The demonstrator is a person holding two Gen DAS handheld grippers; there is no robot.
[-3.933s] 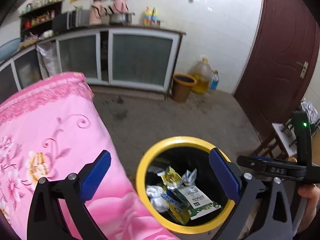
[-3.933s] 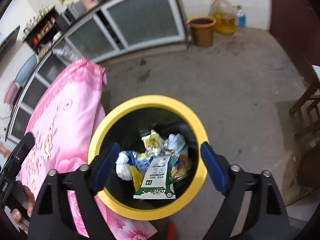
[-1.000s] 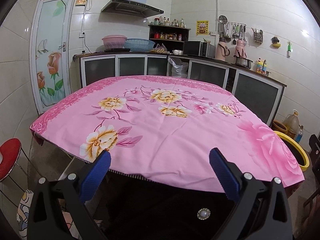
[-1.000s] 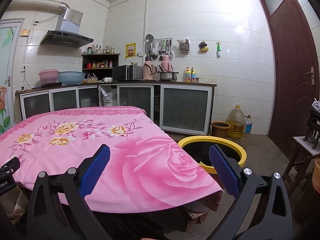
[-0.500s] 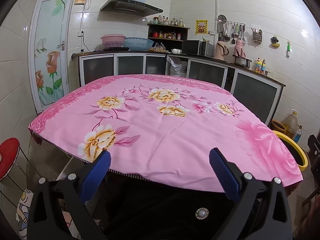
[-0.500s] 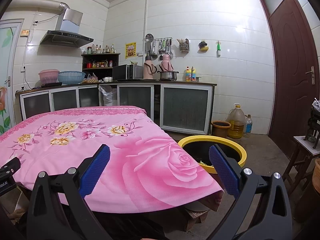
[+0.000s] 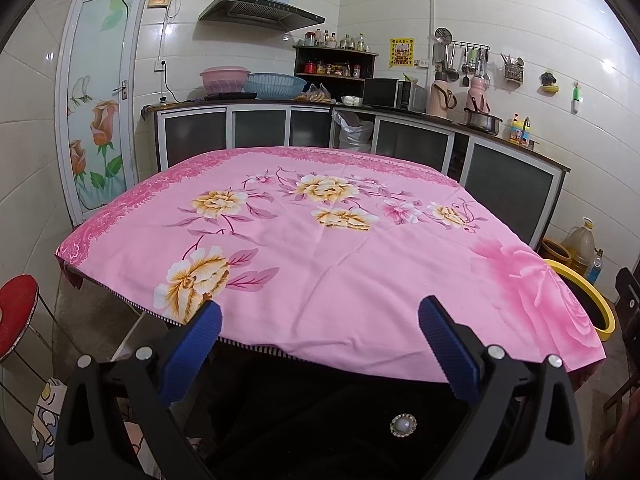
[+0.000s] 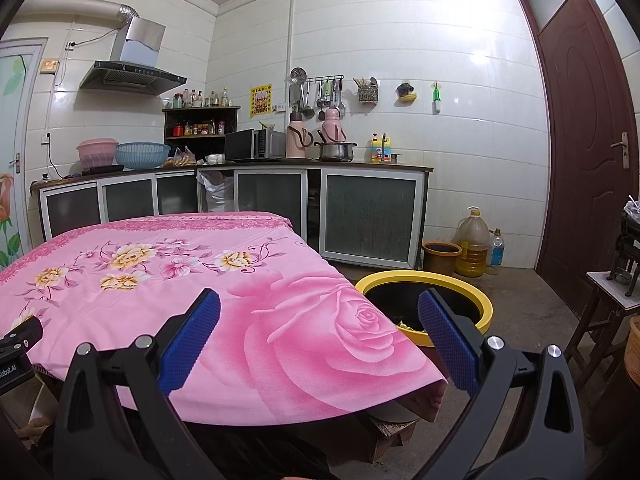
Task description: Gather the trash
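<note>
Left gripper (image 7: 318, 334), black-framed with ribbed blue pads, is spread wide with nothing between the pads, and it's level with the near edge of the table under its pink floral tablecloth (image 7: 320, 248). Right gripper (image 8: 318, 330), same build, is also wide apart and empty, aimed across the table's big printed rose corner.

Compared with a few seconds back, both cameras have lifted away from looking straight down into the bin; in the last half second almost nothing has shifted.

The round black trash bin with a yellow rim (image 8: 424, 306) stands on the concrete floor just beside the table's right corner. The right view catches a scrap of yellow-green trash (image 8: 408, 326) inside; the left view shows only an arc of that rim (image 7: 588, 292) past the cloth.

Readable writing: only part of a white label on the left gripper's body at the right view's left edge, reading roughly "RobotAI" (image 8: 10, 372).

Only the left view shows the red round stool (image 7: 16, 312) and the rose-painted glass door (image 7: 100, 96); only the right view shows the dark brown door (image 8: 580, 152) and amber oil jug (image 8: 472, 244).
</note>
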